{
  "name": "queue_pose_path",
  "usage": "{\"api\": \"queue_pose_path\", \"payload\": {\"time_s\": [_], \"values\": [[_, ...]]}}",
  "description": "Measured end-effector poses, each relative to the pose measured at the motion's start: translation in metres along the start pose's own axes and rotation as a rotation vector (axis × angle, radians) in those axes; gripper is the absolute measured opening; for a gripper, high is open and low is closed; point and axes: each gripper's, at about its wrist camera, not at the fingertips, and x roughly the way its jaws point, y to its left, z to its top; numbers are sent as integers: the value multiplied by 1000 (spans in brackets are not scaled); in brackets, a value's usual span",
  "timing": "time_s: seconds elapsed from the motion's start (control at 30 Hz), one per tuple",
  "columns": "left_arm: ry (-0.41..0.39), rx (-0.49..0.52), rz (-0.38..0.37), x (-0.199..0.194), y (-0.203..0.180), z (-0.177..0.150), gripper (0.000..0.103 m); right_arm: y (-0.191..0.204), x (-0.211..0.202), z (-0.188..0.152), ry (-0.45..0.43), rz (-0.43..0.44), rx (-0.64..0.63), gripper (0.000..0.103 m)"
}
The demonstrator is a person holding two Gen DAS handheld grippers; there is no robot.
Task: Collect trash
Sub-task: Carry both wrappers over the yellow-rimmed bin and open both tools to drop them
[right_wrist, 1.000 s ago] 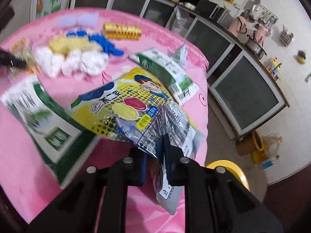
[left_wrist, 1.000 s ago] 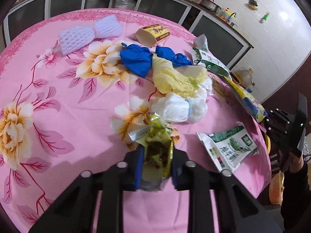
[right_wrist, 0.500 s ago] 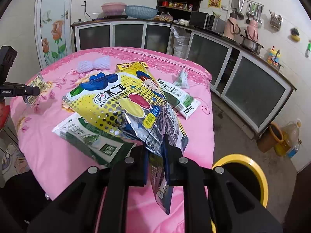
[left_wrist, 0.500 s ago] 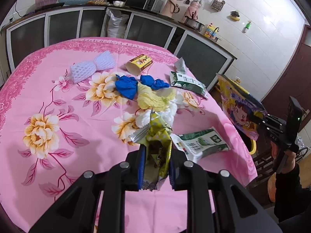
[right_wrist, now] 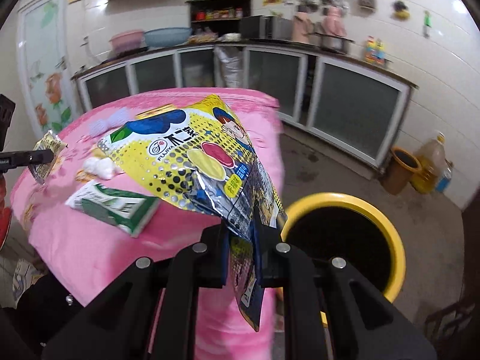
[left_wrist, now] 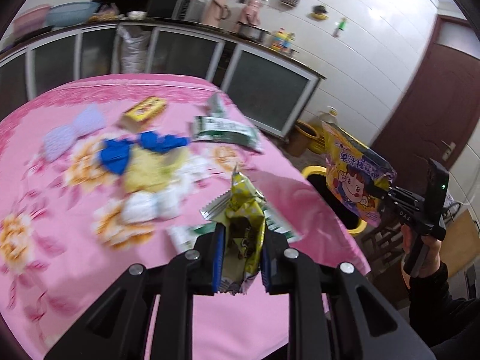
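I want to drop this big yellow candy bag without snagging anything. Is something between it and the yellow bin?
Nothing visible blocks it. The right gripper is shut on the candy bag, which hangs off the table edge. The yellow bin stands open on the floor just beside it, with only air between them.

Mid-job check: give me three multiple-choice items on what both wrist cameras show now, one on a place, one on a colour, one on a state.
1. Where is the bin?
A. On the table
B. On the floor beside the table
C. On the counter

2. What colour is the bin's rim?
A. Yellow
B. Green
C. Red

3. What is the left gripper doing?
A. Hanging open
B. Shut on nothing
C. Clamping a small yellow wrapper

Key: 1 B, it stands on the floor by the pink table; 2 A, the rim is yellow; 3 C, the wrapper sits pinched between its fingers.
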Motion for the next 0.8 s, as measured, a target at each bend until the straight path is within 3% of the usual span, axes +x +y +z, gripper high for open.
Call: {"api": "queue_pose_path", "payload": {"time_s": [0.27, 0.43, 0.8], "values": [[43, 131, -109, 68, -34, 43, 18, -81, -24, -23, -17, -115, 149, 13], [78, 197, -172, 119, -83, 60, 18, -115, -23, -36, -3, -144, 223, 13], [122, 232, -263, 196, -154, 79, 19, -147, -3, -46, 3, -98, 380, 13]]}}
